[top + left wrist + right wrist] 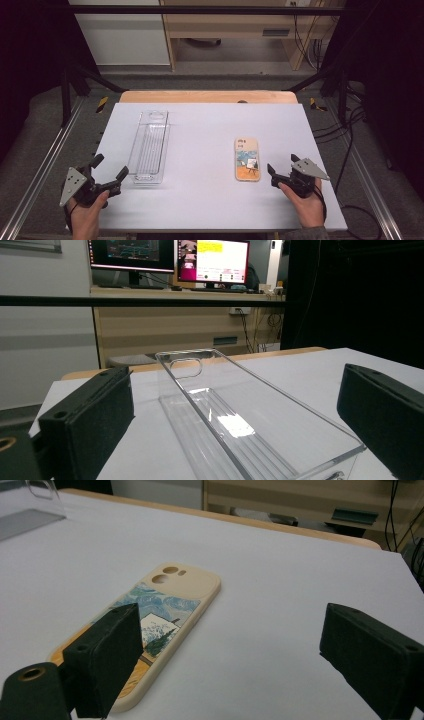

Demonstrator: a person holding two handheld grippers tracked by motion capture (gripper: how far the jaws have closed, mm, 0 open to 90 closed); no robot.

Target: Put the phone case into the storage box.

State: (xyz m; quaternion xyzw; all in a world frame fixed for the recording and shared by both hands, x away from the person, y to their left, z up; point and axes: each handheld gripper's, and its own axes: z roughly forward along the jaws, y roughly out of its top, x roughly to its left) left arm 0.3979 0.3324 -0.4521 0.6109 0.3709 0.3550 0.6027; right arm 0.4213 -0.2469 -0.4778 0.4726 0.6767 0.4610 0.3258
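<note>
White sheeting covers the bench [210,200], whose wooden far edge shows beyond it. Nearest, at the front corners, a person's hands hold the left gripper [109,174] and the right gripper [283,166], each with fingers spread wide and pinching nothing. Just ahead of the left gripper lies a clear plastic tray [150,147], long side running away from the person, empty. Just left of the right gripper lies a cream phone case [247,159], flat, its painted mountain scene facing up. Farther back stand a wooden desk [165,325] and monitors [212,261].
</note>
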